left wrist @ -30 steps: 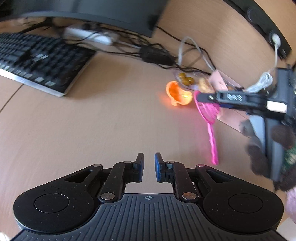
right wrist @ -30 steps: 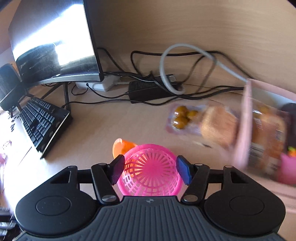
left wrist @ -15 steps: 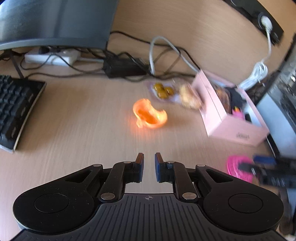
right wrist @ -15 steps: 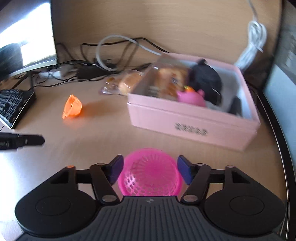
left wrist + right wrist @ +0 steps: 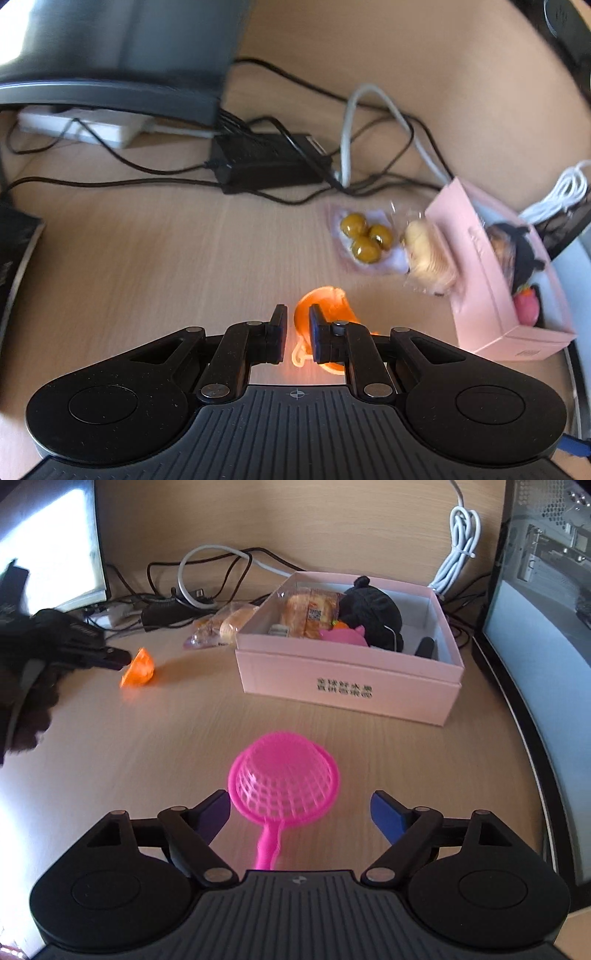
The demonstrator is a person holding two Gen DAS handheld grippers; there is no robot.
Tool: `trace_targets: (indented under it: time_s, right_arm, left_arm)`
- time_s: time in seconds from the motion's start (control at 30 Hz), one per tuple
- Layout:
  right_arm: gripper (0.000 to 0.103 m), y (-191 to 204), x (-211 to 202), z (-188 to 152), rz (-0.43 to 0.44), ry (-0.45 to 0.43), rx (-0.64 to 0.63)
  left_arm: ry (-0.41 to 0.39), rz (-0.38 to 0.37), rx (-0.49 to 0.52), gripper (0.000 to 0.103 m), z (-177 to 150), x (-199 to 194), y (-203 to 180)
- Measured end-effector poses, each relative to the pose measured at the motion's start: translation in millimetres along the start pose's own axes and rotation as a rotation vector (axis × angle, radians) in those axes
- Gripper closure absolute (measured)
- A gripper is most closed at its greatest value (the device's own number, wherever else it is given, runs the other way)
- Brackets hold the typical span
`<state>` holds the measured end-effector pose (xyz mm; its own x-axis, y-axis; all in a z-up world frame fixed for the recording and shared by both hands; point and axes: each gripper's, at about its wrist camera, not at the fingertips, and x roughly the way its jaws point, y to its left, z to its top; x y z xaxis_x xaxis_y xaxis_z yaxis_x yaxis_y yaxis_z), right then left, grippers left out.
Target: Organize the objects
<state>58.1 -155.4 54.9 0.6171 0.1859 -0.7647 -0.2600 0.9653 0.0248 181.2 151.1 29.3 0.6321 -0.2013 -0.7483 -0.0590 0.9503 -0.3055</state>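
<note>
The left gripper [image 5: 295, 334] has its jaws nearly closed, holding nothing, with the orange toy [image 5: 325, 306] on the surface [image 5: 147, 258] just beyond their tips. The right gripper [image 5: 301, 812] has jaws that have just been opening wide; the pink strainer [image 5: 283, 775] lies loose between them, the pink box [image 5: 347, 686] farther ahead.

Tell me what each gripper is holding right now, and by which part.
Nothing is held. The right gripper has just been opening; the pink strainer lies free between its jaws. The left gripper is shut, empty, at the orange toy.
</note>
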Motion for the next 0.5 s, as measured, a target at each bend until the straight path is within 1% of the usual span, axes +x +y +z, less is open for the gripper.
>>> trace_targets:
  time_s: [0.17,0.23,0.33,0.4,0.5]
  right_arm:
    - [0.019,-5,-6,-13,-0.019,0.032,-0.001]
    - [0.019,-7,-7,-16,-0.027,0.045,-0.005]
    - [0.019,-7,-9,-18,-0.026,0.053,-0.024]
    - [0.019,-5,-9,-17,-0.022,0.051,-0.043]
    - [0.019,-2,-5,-13,-0.012,0.044,-0.078]
  left_arm:
    - [0.006,-0.046,0.001,0.088,-1,16,-15]
    - [0.015,-0.059,0.016,0.089,-4,17,-25]
    - [0.042,-0.047,0.092,0.09,-17,8,-46]
    - [0.066,-0.054,0.135,0.092,-29,-2,-57]
    - [0.071,-0.039,0.192,0.093,-49,-23,-69]
